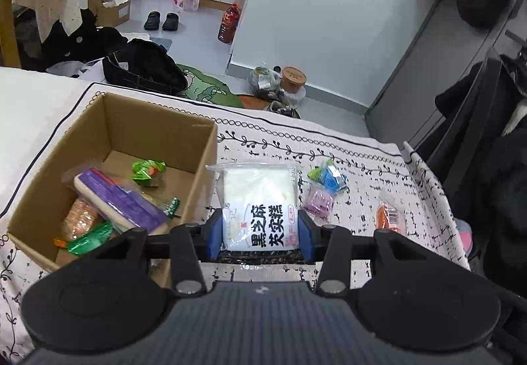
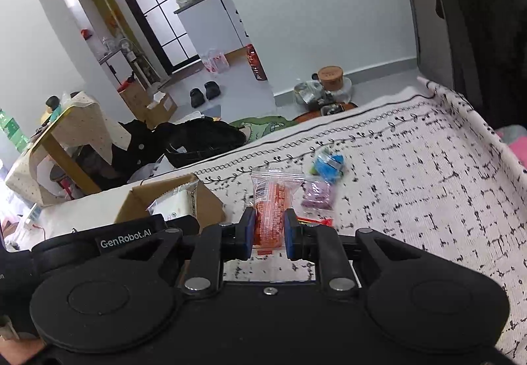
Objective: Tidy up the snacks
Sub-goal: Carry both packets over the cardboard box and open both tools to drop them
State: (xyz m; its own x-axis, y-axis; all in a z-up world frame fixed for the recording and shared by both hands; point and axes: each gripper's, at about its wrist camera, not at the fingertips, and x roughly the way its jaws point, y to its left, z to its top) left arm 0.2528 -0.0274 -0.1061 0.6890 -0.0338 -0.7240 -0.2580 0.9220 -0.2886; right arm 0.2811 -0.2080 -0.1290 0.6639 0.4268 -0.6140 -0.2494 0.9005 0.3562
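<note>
Both claws point forward, level, the left claw (image 1: 260,230) clamped on a white packet (image 1: 258,200), the right claw (image 2: 268,230) on an orange packet (image 2: 270,210).

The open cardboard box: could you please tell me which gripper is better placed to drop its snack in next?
Left. The left gripper holds the white cake packet right beside the open cardboard box; the right gripper's orange snack packet sits farther away.

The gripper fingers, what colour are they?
Blue fingers, clearest in the left wrist view.
</note>
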